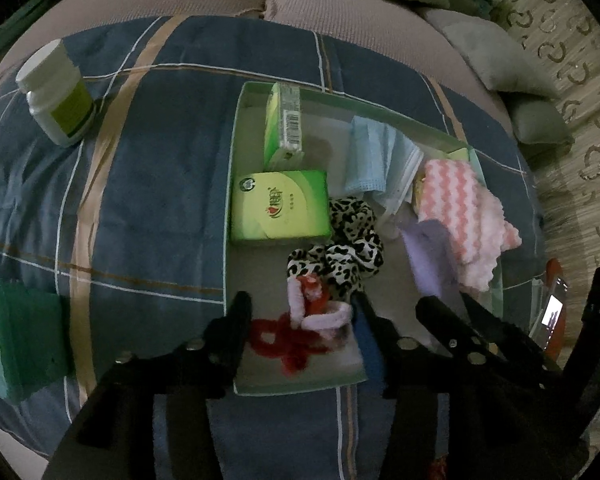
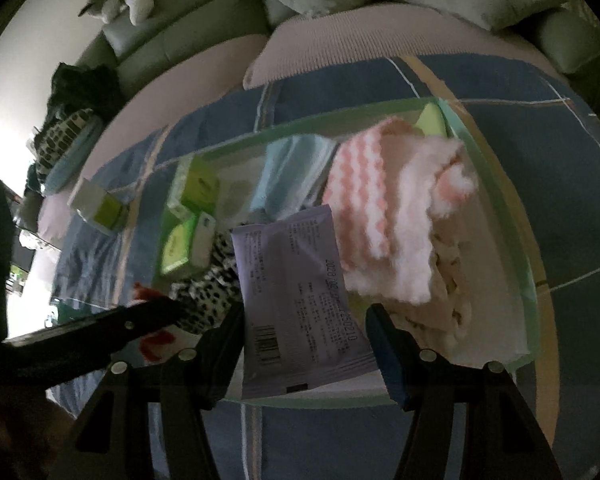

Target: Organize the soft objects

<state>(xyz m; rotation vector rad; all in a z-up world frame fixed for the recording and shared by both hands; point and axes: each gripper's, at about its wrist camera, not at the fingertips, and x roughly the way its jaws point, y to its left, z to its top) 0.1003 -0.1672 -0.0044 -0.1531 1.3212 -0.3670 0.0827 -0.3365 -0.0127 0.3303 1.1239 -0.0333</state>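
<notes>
The left hand-held gripper (image 1: 300,316) is hanging released over the fuzzy pink-and-red pipe-cleaner bundle (image 1: 312,316) lying in the shallow green-rimmed tray (image 1: 230,200); the right hand-held gripper (image 2: 306,332) is straddling the lilac plastic packet (image 2: 300,304), apparently not clamping it.

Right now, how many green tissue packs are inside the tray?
2: one green tissue pack lies flat by the tray's left wall, another stands behind it. More may hide under the cloths.

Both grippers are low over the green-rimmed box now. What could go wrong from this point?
The left gripper stands open around the pink and red fuzzy chenille pieces; they could snag and lift out. The right gripper straddles the lilac printed packet, whose near end overhangs the shallow green-rimmed box; a nudge might tip it out.
</notes>
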